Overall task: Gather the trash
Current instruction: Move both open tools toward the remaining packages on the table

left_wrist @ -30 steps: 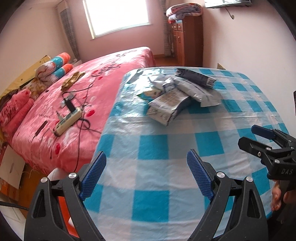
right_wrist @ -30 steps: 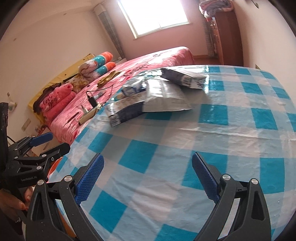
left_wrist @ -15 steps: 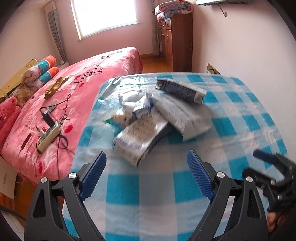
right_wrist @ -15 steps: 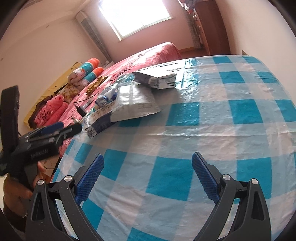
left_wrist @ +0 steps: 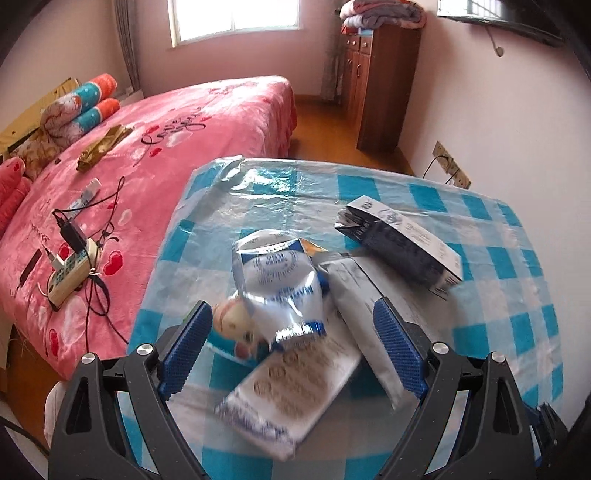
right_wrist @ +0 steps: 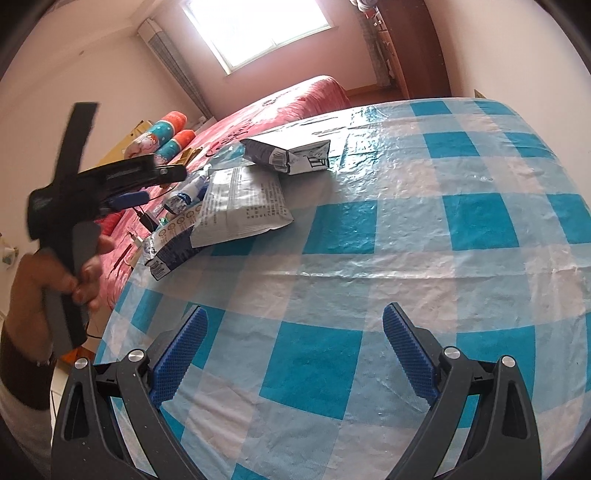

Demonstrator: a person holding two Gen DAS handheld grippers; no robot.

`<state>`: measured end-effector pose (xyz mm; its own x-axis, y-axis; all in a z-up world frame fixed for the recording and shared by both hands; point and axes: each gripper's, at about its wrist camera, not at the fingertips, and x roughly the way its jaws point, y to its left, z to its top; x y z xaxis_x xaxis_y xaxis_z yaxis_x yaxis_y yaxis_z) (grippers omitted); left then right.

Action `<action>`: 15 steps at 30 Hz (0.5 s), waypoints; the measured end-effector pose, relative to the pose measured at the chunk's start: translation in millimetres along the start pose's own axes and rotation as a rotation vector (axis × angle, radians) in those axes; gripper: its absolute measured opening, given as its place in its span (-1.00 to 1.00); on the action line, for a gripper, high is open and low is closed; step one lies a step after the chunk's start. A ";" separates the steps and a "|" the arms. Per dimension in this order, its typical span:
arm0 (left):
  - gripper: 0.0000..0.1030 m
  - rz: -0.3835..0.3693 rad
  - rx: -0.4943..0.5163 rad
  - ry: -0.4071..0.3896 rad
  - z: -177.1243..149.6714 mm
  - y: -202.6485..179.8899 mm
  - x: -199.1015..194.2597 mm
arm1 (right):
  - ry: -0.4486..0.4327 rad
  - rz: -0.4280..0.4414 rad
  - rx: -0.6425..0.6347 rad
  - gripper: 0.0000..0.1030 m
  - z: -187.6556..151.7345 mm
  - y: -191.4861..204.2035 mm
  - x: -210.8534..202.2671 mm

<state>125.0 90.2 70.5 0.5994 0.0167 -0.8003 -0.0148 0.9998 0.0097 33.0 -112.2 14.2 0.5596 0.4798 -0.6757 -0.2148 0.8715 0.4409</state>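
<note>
1. The left gripper (left_wrist: 291,343) hangs over the heap of empty snack bags (left_wrist: 295,295) on the checked desk (left_wrist: 498,314), fingers spread, gripping nothing.
2. The right gripper (right_wrist: 295,350) is likewise spread and empty.
3. A pink bed (left_wrist: 166,147) with a power strip (left_wrist: 72,269) lies beside the desk.
4. The bags' print is unreadable.

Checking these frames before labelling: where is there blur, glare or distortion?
Left wrist view: the nearest white packet is motion-smeared, the dark box sharper; the window is blown out. Right wrist view: sharp, with glare on the plastic tablecloth; the fisheye bows the table edge in both.
</note>
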 end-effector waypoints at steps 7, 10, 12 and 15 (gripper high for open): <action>0.74 0.022 -0.047 0.039 11.5 12.2 30.1 | 0.005 0.008 0.008 0.84 1.6 -4.3 3.1; 0.74 0.028 -0.060 0.042 15.7 16.9 36.4 | 0.012 0.011 0.011 0.84 0.9 -6.3 5.5; 0.74 0.034 -0.071 0.037 18.5 21.6 38.0 | 0.016 0.013 0.012 0.84 0.3 -7.3 7.0; 0.74 0.011 -0.115 0.027 25.3 33.6 39.8 | 0.017 0.015 0.008 0.84 -0.5 -7.7 7.8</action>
<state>168.6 124.6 54.2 0.5772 0.0255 -0.8162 -0.1138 0.9923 -0.0495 38.6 -115.1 5.2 0.5429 0.4947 -0.6786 -0.2166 0.8632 0.4560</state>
